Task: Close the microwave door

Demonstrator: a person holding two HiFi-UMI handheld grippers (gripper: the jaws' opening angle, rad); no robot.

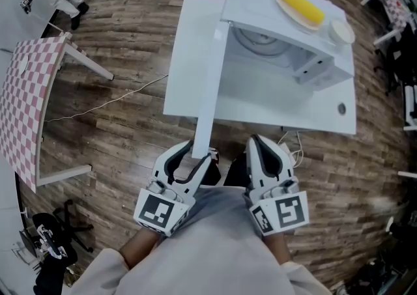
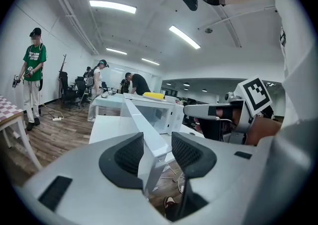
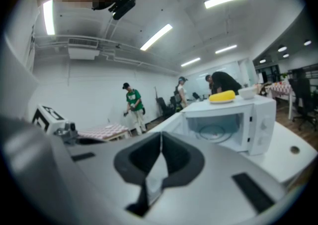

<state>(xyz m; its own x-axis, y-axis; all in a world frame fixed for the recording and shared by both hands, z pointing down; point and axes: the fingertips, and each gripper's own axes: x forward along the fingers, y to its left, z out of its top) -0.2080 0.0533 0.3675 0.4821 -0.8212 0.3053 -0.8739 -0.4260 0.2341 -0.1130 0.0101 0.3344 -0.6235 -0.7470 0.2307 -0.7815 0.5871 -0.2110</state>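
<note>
White counter (image 1: pixel 189 59) carries the microwave (image 1: pixel 306 69), its door (image 1: pixel 208 85) wide open with the edge between the spread left hand-held gripper (image 1: pixel 192 155). The right hand-held gripper (image 1: pixel 267 150) is pressed together, empty. Ungripped, the edge could slip out mid-push.

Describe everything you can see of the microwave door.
The microwave door is a flat white panel, plastic by its look, standing upright and hinged on the left side of the opening of the microwave. It is swung wide open, jutting out past the near edge of the white table. Its free end stands between the open jaws of the left claw; neither pad visibly presses on it.
</note>
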